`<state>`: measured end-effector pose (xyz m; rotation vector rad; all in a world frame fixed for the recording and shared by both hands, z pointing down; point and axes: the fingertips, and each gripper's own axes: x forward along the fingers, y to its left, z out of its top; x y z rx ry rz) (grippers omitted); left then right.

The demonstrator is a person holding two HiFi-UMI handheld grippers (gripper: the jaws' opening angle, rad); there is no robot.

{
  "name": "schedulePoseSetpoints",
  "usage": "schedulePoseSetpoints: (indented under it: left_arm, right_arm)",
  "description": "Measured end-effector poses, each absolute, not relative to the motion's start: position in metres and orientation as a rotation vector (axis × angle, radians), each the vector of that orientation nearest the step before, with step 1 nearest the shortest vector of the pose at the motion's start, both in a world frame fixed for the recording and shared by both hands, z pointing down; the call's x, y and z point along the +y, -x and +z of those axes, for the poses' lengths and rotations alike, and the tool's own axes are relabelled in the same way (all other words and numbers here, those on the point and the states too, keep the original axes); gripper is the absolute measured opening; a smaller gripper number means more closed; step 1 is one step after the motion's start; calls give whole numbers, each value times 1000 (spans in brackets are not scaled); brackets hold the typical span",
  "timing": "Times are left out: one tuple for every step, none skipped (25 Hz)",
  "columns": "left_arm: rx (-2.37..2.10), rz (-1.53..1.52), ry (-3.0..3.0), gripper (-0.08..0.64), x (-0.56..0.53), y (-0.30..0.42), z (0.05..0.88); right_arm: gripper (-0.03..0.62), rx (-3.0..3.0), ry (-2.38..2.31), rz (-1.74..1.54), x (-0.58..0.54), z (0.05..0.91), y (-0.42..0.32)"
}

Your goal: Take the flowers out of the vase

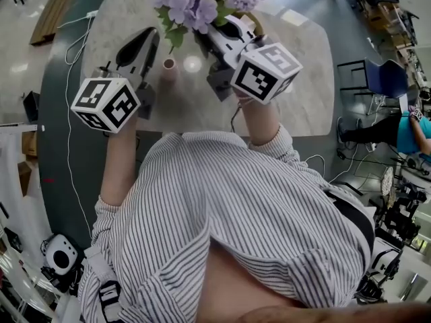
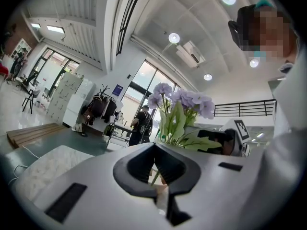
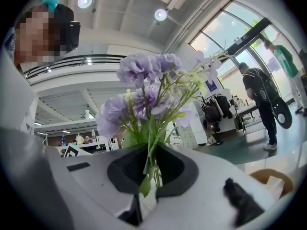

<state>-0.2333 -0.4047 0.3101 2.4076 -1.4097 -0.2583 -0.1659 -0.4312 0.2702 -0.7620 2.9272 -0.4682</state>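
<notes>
Head view, looking down over a person in a striped shirt (image 1: 236, 200): a marble bench (image 1: 296, 106) carries a small pink vase (image 1: 168, 69), whose mouth looks empty. The left tool (image 1: 153, 38) lies level just beside the vase. The right tool (image 1: 202, 40) reaches in from the right and pinches the stems of the purple flowers (image 1: 195, 2), which sit beyond the vase at the far edge. Left gripper view: the left tool (image 2: 153, 146) has its jaws pressed together at the tips. The vase (image 2: 163, 181) and one green stem show through the hollow between them, and no clamp on the vase is evident. Right gripper view: the right tool (image 3: 149, 152) is closed on the green stems, with the flowers (image 3: 144, 80) rising directly above it. The lift-out step looks nearly finished. Next, the bunch likely needs carrying sideways, clear of the vase, then lowering onto bare bench before the pinch is released.
</notes>
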Motion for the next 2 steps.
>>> schedulePoseSetpoints:
  left_arm:
    - [-1409, -258, -2405, 11, -404, 234, 310]
    - [-1408, -258, -2403, 11, -403, 235, 310]
  right_arm:
    - [34, 2930, 766, -468, -431, 270, 166]
    - [34, 2933, 769, -467, -431, 270, 166]
